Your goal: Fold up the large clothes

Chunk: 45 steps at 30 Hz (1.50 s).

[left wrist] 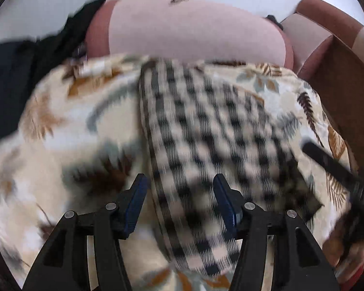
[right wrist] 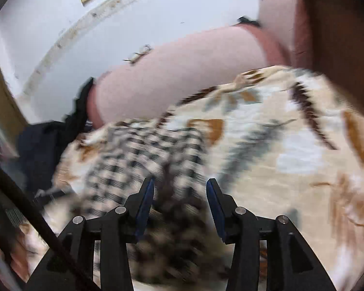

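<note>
Both views are motion-blurred, so fine detail is unreliable.

The checked garment [left wrist: 206, 145] lies on the leaf-print blanket [left wrist: 72, 126] covering the bed or sofa seat; which one can't be told. In the left wrist view it reads as a narrowed panel with a long straight edge on its left side, running from near the pink cushion [left wrist: 186, 31] down between the fingers. In the right wrist view the same checked garment [right wrist: 138, 160] looks bunched and darker close to the camera.

Left gripper [left wrist: 180, 181]: jaws spread wide, nothing between them, hovering over the left edge of the cloth. Right gripper [right wrist: 180, 185]: jaws also apart, nothing visibly clamped, positioned over the bunched near end. The other gripper's black finger shows at the right edge of the left view.

Progress estimate: at least one lengthwise fold seems done, given the straight edge. The cross folds and tidying of the near end appear to remain. Whether the sleeves are tucked in is not visible.

A dark garment [left wrist: 14, 72] sits off to the left, unfolded, likely pending.

Brands, labels, text: none readable.
</note>
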Each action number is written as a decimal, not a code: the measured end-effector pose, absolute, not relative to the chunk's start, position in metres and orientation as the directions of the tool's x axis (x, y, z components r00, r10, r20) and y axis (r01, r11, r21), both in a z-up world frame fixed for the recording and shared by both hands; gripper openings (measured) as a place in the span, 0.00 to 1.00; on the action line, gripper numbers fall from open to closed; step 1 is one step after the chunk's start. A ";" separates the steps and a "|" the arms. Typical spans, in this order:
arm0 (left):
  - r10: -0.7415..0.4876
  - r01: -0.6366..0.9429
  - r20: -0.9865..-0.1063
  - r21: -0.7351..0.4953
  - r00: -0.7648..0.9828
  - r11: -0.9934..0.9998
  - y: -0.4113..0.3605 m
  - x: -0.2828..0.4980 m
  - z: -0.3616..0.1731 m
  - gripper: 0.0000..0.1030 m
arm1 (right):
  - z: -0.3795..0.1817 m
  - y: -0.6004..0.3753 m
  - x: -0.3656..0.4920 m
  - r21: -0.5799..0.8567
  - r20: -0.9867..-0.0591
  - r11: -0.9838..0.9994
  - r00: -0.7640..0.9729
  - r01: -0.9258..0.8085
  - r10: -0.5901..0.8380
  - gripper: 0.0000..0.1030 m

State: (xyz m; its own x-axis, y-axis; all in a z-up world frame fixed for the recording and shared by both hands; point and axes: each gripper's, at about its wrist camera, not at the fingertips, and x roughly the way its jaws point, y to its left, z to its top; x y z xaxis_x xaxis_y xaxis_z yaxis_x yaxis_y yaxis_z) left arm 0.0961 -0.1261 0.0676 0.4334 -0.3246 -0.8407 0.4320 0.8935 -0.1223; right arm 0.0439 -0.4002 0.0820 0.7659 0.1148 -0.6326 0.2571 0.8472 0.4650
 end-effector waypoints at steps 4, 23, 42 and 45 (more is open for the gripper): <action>-0.302 0.405 -0.842 -0.110 0.448 0.908 -0.124 0.080 0.053 0.54 | 0.053 -0.393 0.085 0.445 -0.699 0.865 0.694 0.233 0.172 0.48; -0.251 0.380 -0.861 -0.074 0.443 0.922 -0.132 0.067 0.040 0.54 | 0.061 -0.418 0.087 0.268 -0.776 0.893 0.630 0.361 -0.022 0.11; -0.200 0.368 -0.841 -0.001 0.502 0.930 -0.101 0.014 0.037 0.54 | 0.047 -0.393 0.026 0.300 -0.852 0.908 0.511 0.293 0.117 0.10; -0.182 0.374 -0.829 0.035 0.529 0.927 -0.095 -0.005 0.038 0.54 | 0.062 -0.392 0.014 0.317 -0.813 0.906 0.572 0.280 0.107 0.10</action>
